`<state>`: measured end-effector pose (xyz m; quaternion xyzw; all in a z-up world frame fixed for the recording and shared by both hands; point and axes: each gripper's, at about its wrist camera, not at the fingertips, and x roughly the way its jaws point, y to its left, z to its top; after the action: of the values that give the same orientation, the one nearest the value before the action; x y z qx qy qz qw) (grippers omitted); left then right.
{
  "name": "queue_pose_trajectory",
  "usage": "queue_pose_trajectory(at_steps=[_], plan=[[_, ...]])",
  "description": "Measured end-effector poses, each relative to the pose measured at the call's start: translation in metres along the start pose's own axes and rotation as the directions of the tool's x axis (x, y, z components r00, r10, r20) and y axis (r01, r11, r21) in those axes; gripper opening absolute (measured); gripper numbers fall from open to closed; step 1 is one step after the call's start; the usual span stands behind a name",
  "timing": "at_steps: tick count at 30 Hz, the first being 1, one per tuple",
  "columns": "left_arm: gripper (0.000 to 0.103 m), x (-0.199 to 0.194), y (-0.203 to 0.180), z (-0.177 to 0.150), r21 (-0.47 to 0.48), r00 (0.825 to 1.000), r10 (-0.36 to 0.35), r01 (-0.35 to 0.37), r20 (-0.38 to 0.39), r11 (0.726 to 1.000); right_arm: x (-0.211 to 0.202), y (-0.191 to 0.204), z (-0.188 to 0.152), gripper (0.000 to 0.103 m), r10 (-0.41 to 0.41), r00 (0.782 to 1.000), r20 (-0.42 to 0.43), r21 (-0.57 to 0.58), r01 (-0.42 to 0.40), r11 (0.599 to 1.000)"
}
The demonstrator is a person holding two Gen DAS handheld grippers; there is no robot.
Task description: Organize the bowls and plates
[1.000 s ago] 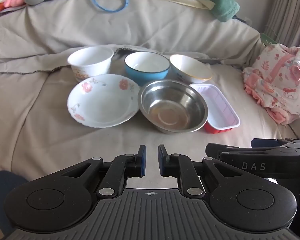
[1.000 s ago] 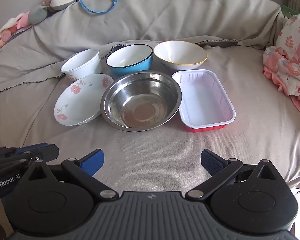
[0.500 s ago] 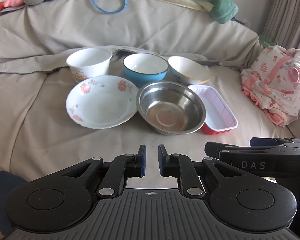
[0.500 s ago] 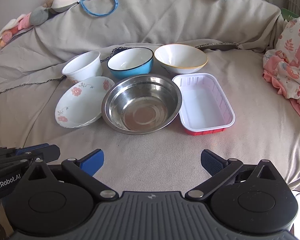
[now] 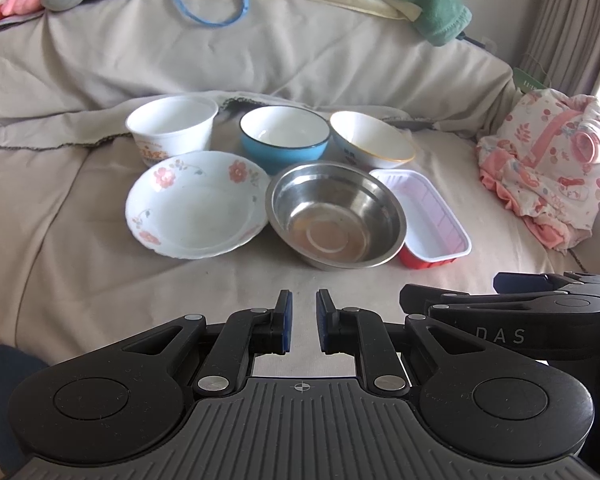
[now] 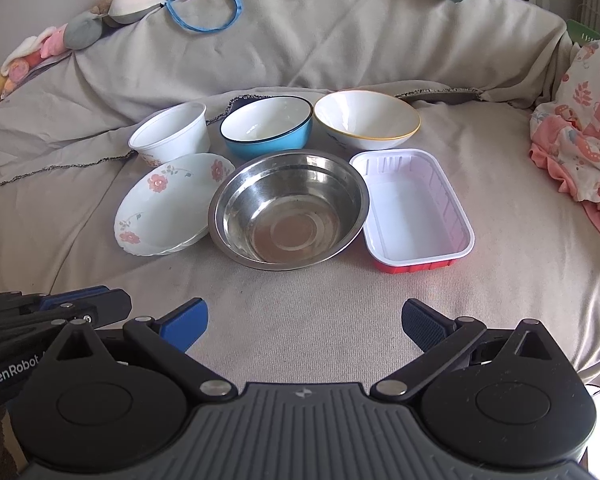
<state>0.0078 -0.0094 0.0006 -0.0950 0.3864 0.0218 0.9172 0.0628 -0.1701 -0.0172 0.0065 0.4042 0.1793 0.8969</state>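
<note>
Bowls and a plate sit crowded, rims touching, mid-bed, nothing stacked yet. Left tongs are pressed together, right tongs spread, both empty. Lifting one dish may drag its neighbour across the soft sheet.

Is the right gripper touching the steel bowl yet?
Apart. The right wrist view shows bare sofa cover between the open right gripper and the steel bowl.
</note>
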Motion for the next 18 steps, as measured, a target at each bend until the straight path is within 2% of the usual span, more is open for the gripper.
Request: queue_pose_trajectory(at_steps=[18], plan=[[0.016, -0.0005, -0.0016, 0.0003, -0.002, 1.0, 0.005, -0.005, 0.0, 1.0, 0.0004, 0.0027, -0.0017, 0.103, 0.007, 1.0, -0.006, -0.006, -0.007, 1.0]])
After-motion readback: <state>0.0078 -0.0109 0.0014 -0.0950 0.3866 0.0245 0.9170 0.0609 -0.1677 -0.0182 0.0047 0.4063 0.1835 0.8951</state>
